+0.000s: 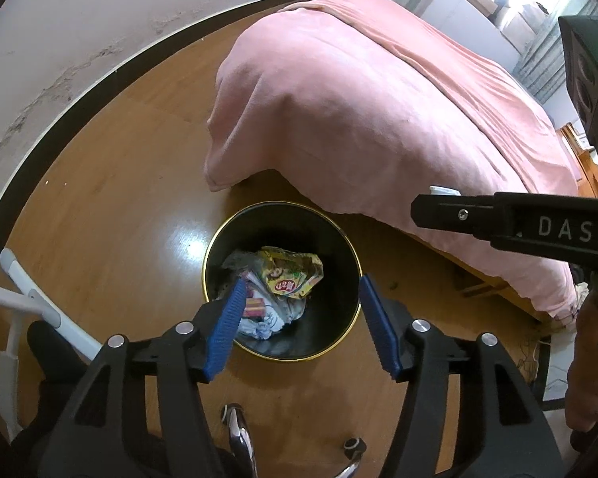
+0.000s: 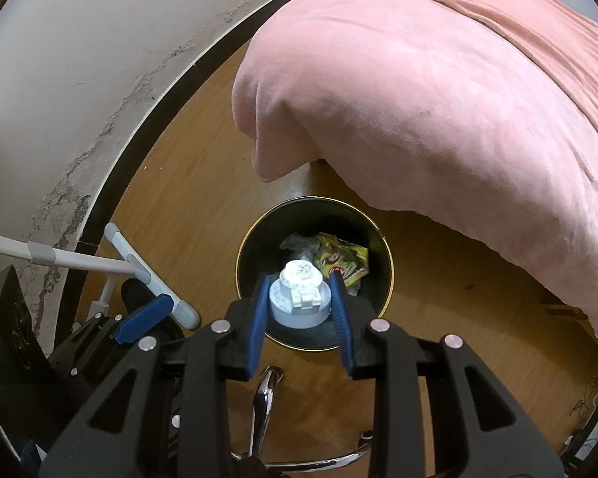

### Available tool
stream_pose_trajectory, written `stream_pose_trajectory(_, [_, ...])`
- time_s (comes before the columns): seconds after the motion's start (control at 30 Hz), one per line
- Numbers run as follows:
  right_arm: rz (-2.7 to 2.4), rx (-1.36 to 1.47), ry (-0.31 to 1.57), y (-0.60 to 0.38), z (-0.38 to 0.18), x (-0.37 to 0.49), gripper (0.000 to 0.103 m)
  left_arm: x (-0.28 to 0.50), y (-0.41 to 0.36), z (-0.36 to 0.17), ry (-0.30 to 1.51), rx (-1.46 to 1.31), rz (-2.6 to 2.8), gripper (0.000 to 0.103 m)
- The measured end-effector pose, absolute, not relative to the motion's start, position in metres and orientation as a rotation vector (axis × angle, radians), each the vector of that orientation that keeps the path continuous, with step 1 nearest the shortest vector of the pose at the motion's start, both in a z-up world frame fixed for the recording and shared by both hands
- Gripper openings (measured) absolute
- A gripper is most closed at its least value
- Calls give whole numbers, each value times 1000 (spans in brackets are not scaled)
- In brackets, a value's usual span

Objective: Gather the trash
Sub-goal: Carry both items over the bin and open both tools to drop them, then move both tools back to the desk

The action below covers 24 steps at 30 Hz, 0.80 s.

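Observation:
A black trash bin with a gold rim (image 1: 341, 231) stands on the wooden floor beside the bed; it also shows in the right wrist view (image 2: 386, 247). Inside lie a yellow snack wrapper (image 1: 295, 273) and crumpled paper (image 1: 283, 312); the wrapper shows in the right wrist view too (image 2: 345, 257). My left gripper (image 1: 301, 290) is open and empty above the bin. My right gripper (image 2: 301, 279) is shut on a white plastic container (image 2: 301, 298), held over the bin's near side. The right gripper's body (image 1: 510, 225) shows at the right of the left wrist view.
A bed under a pink blanket (image 1: 378, 111) overhangs the floor just behind the bin. A white metal frame (image 2: 139, 267) stands at the left by the cracked wall. Chrome chair legs (image 2: 267, 398) lie below the grippers.

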State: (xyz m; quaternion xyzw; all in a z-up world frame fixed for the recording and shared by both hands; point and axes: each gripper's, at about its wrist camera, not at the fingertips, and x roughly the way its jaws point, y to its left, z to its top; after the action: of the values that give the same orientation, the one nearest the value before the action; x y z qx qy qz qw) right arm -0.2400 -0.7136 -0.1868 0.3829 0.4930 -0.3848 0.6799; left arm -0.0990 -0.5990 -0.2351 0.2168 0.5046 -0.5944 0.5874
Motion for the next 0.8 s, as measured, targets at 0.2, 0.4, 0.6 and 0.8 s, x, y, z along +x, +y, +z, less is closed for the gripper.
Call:
stream_pose_trajectory(0.2, [-856,873,1102,-712,-190,-239,55,-95,-595,-233,1184,481,-1377,64])
stream_pose_trajectory(0.4, [-883,863,1044,-713,-177,-246,64,-97,-588,-217,1153,484,-1377,72])
stream_pose_trajectory(0.6, [-926,765,988,-706,-144,-244,71,-109,-565,-165,1016,523,-1380,87])
stream_pose_trajectory(0.8, [-923,601,833,-674,-66,-230,80,-101,-510,-77,886,480,-1332,92])
